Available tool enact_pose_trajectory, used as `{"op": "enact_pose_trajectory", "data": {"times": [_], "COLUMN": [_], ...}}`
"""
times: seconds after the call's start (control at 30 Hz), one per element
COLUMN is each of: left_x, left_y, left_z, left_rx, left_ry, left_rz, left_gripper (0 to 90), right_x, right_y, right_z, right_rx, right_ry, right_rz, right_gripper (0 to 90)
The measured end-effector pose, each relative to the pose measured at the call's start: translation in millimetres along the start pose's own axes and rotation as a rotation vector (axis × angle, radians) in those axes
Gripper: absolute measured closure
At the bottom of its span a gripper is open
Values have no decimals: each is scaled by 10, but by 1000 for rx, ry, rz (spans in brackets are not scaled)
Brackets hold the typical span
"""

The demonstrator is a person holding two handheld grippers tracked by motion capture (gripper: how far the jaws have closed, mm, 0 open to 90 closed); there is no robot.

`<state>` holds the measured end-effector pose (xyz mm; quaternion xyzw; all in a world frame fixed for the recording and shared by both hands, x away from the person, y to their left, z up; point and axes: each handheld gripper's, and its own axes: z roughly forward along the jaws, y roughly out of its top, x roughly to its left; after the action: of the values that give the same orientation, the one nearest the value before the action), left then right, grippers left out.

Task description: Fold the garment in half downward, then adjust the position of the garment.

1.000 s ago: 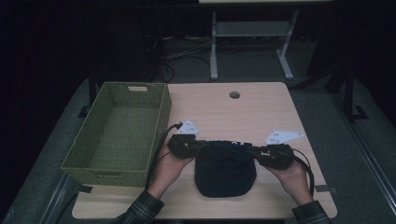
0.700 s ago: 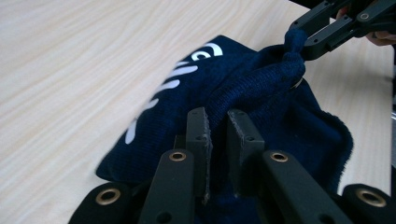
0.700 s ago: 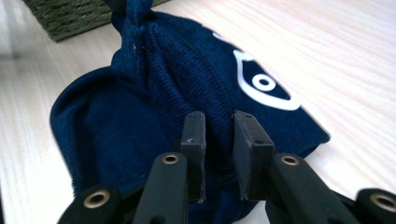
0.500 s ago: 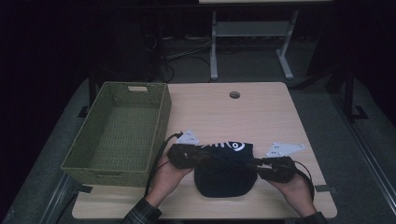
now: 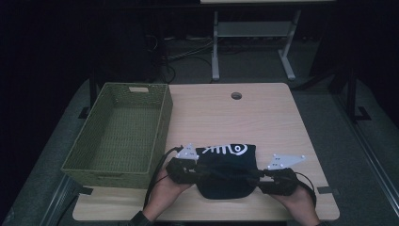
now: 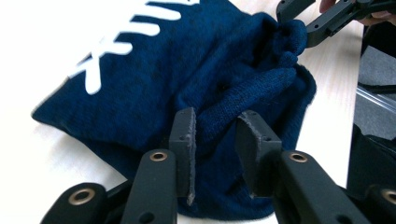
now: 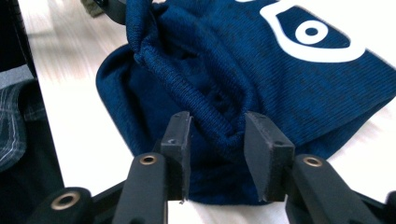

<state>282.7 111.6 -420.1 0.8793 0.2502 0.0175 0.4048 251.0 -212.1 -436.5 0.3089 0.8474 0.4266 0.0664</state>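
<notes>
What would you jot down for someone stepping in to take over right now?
Left gripper: jaws just opening, a knit fold between them, loosely. Right gripper: the same on the other side.
The dark blue knit garment lies folded on the table near the front edge, white fish-bone print up.
The green basket stands to its left, nothing in it.
Done: the fold, apparently. Probably left: release fully, then move it to the basket.
</notes>
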Motion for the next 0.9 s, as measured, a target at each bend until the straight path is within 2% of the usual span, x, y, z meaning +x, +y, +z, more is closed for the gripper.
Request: {"op": "enact_pose_trajectory", "data": {"times": [0.1, 0.23, 0.43, 0.6, 0.67, 0.9], "left_x": [-12, -33, -47, -36, -24, 29], "left_y": [-71, -144, -137, -88, -57, 136], "left_z": [0, -40, -135, -204, -223, -245], "left_rx": [27, 30, 9, -15, -33, -80], "left_ry": [1, -12, -10, 7, 11, 43], "left_rz": [-9, -21, -9, -8, -13, -9], "left_gripper": [621, 581, 564, 582, 602, 709], "right_x": [32, 64, 77, 50, 28, -79], "right_y": [-43, -80, -95, -83, -62, 50], "right_z": [5, -18, -128, -233, -261, -219], "right_rx": [8, 7, -30, -64, -76, -78], "right_ry": [11, 19, 17, 15, 11, -6], "right_rz": [0, 5, 29, 20, 24, 14], "right_gripper": [585, 538, 492, 486, 509, 732]}}
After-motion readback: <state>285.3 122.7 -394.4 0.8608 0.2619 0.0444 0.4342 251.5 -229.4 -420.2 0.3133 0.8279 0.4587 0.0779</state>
